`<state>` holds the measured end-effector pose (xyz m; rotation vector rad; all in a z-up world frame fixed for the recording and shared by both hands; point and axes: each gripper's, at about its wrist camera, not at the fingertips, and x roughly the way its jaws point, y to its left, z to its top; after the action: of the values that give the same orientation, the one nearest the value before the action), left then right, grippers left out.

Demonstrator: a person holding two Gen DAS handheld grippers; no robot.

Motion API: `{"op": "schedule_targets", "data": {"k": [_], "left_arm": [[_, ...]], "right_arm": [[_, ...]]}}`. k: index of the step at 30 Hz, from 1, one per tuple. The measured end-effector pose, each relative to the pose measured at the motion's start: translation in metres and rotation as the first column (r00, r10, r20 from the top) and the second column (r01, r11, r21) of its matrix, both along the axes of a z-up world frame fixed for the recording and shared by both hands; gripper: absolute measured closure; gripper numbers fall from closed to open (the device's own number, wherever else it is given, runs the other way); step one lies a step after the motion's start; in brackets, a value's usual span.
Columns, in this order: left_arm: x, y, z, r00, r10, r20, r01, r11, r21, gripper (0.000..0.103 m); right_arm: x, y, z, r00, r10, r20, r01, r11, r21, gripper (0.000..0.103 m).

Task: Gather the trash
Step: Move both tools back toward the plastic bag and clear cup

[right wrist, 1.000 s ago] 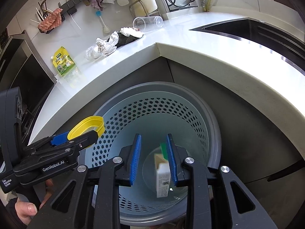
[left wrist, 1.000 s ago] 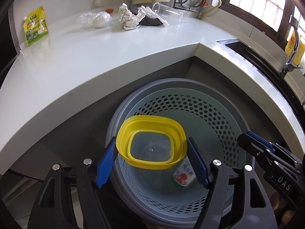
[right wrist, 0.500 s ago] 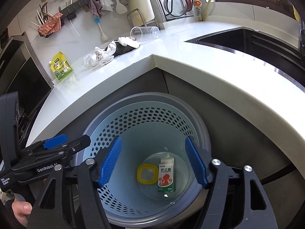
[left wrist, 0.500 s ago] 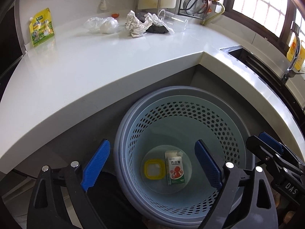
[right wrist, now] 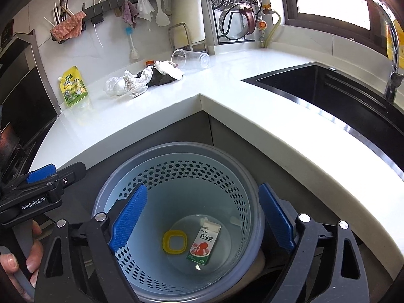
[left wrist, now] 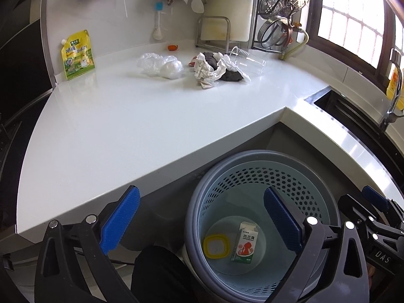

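A grey perforated trash bin (left wrist: 255,159) (right wrist: 176,151) stands on the floor below the counter corner. In it lie a yellow lid (left wrist: 216,246) (right wrist: 174,242) and a small white-green carton (left wrist: 245,243) (right wrist: 204,245). My left gripper (left wrist: 202,223) is open and empty above the bin's left rim. My right gripper (right wrist: 202,221) is open and empty over the bin. On the white counter (left wrist: 126,131) lie crumpled clear plastic (left wrist: 160,65) (right wrist: 115,85), crumpled paper with a dark rag (left wrist: 214,70) (right wrist: 151,77), a fallen clear cup (left wrist: 248,59) (right wrist: 190,59) and a yellow pouch (left wrist: 77,54) (right wrist: 73,85).
A black sink (right wrist: 341,91) with a tap (right wrist: 392,50) lies at the right. A dish rack (right wrist: 232,7) and hanging utensils (right wrist: 113,12) line the back wall. A small orange cap (left wrist: 173,47) sits near the wall.
The left gripper opened and dropped the yellow lid; the right gripper opened and dropped the carton. Both now lie in the bin's bottom. Both grippers have risen and tilted up.
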<state>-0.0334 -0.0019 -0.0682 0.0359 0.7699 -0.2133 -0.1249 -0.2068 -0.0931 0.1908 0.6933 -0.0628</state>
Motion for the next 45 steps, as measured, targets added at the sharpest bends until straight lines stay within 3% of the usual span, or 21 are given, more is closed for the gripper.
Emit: {"op": "schedule_targets", "data": {"k": [11, 16, 27, 31, 39, 45], "left_arm": [[0.016, 0.021, 0.021, 0.996, 0.067, 0.062, -0.067, 0.998, -0.006, 0.006], [0.035, 0.028, 0.036, 0.989, 0.096, 0.108, -0.094, 0.995, -0.022, 0.006], [0.1, 0.019, 0.059, 0.973, 0.15, 0.177, -0.146, 0.989, -0.038, 0.006], [0.128, 0.02, 0.061, 0.972, 0.174, 0.159, -0.168, 0.985, -0.05, 0.006], [0.187, 0.035, 0.058, 0.968, 0.24, 0.079, -0.235, 0.97, -0.061, 0.006], [0.23, 0.042, 0.05, 0.963, 0.27, 0.013, -0.269, 0.962, -0.046, 0.006]], "right_arm": [[0.02, 0.004, 0.03, 0.992, -0.067, 0.104, 0.08, 0.989, -0.128, 0.014], [0.044, -0.002, 0.045, 0.987, -0.064, 0.144, 0.08, 0.991, -0.104, 0.014], [0.113, -0.004, 0.079, 0.974, 0.042, 0.224, -0.005, 0.987, -0.163, 0.014], [0.152, -0.01, 0.087, 0.978, 0.071, 0.195, -0.03, 0.978, -0.205, 0.014], [0.237, -0.036, 0.089, 0.985, 0.122, 0.125, -0.105, 0.985, -0.135, 0.014], [0.294, -0.035, 0.086, 0.981, 0.176, 0.077, -0.155, 0.962, -0.224, 0.014]]}}
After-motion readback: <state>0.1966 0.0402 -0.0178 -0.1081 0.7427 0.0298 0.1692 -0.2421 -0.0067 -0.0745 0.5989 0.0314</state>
